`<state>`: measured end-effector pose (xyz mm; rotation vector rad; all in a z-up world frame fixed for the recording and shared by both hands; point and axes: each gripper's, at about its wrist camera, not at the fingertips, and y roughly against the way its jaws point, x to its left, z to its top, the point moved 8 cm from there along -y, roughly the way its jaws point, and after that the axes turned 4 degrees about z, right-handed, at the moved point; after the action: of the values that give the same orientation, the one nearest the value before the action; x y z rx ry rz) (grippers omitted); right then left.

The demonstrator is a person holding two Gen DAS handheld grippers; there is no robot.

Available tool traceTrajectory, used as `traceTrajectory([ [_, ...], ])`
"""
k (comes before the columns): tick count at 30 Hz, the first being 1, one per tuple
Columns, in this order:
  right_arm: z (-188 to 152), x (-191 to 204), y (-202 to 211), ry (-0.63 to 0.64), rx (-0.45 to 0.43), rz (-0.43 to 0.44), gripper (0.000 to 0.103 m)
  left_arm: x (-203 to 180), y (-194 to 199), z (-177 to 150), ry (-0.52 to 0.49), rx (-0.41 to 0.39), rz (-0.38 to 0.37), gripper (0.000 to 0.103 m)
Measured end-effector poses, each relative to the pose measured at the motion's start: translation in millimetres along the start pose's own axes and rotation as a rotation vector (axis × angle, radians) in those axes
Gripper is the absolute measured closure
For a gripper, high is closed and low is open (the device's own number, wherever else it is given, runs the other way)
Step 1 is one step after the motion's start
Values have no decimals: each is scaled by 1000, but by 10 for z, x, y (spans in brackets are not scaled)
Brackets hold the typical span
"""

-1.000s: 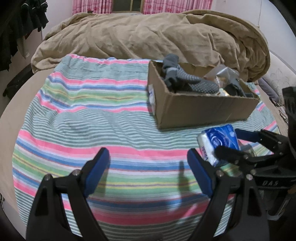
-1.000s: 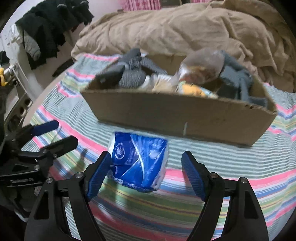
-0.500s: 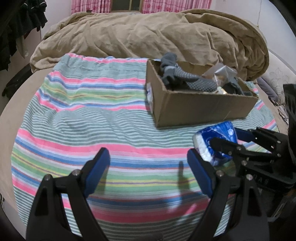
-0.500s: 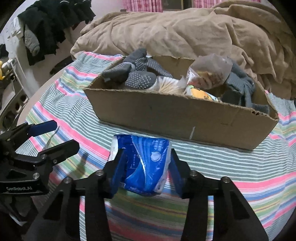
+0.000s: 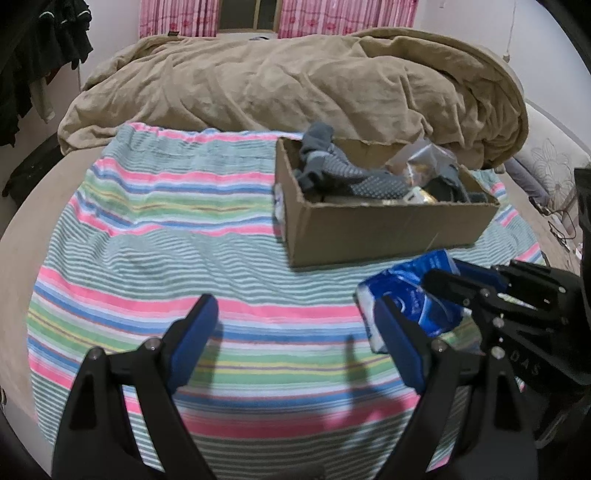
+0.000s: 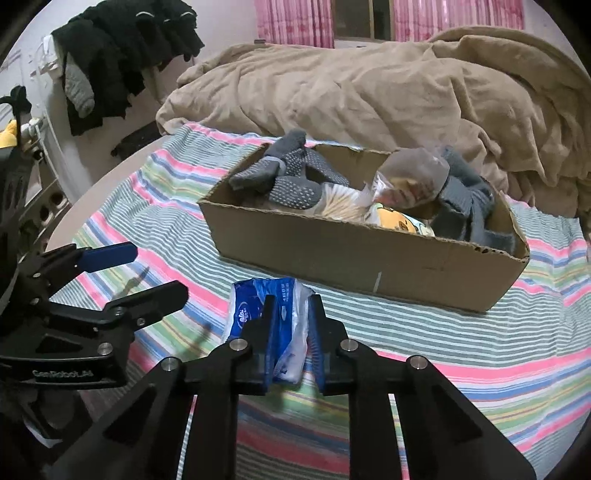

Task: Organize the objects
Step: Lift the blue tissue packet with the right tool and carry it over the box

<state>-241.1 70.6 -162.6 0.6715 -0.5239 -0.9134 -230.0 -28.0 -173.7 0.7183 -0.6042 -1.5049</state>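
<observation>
A blue tissue pack (image 6: 247,306) sits squeezed between the pads of my right gripper (image 6: 291,301), whose jaws are closing on it, just above the striped blanket (image 6: 480,332). In the left wrist view the same pack (image 5: 406,295) and right gripper (image 5: 443,271) are at the right, in front of the cardboard box (image 5: 388,229). That box (image 6: 332,251) holds grey dotted socks (image 6: 291,184), a clear plastic bag (image 6: 410,173) and a yellow packet (image 6: 399,221). My left gripper (image 5: 295,308) hovers open over the blanket with nothing between its fingers.
A crumpled brown duvet (image 5: 295,85) fills the bed behind the box. Dark clothes (image 6: 122,55) hang at the left wall. The striped blanket (image 5: 166,240) left of the box is bare. Pink curtains (image 5: 332,18) hang at the back.
My right gripper's jaws have closed from wide apart onto the blue tissue pack, squashing it narrow, and lifted it slightly. The left gripper has stayed open and still.
</observation>
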Motion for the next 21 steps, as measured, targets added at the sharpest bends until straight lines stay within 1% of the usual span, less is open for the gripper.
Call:
traceTrajectory([
  [5, -15, -3, -37, -21, 12, 24, 84, 11, -36, -20, -6, 9, 12, 16],
  [9, -40, 29, -91, -53, 34, 77, 72, 38, -54, -36, -3, 14, 20, 16],
  [10, -54, 62, -115, -57, 45, 94, 72, 42, -52, -39, -2, 14, 19, 16],
  [12, -75, 108, -151, -52, 57, 102, 72, 52, -53, -36, -3, 11, 24, 16],
  [14, -95, 146, -191, -30, 69, 88, 75, 66, -48, -42, 1, 11, 20, 16],
  [15, -99, 162, -189, -22, 67, 91, 83, 78, -40, -42, 3, 9, 20, 16],
  [18, -49, 187, -121, -7, 45, 91, 87, 110, -6, -29, 13, 4, 15, 16],
  [21, 32, 145, -17, -1, 8, 68, 89, 144, 52, 11, 26, -11, 11, 16],
])
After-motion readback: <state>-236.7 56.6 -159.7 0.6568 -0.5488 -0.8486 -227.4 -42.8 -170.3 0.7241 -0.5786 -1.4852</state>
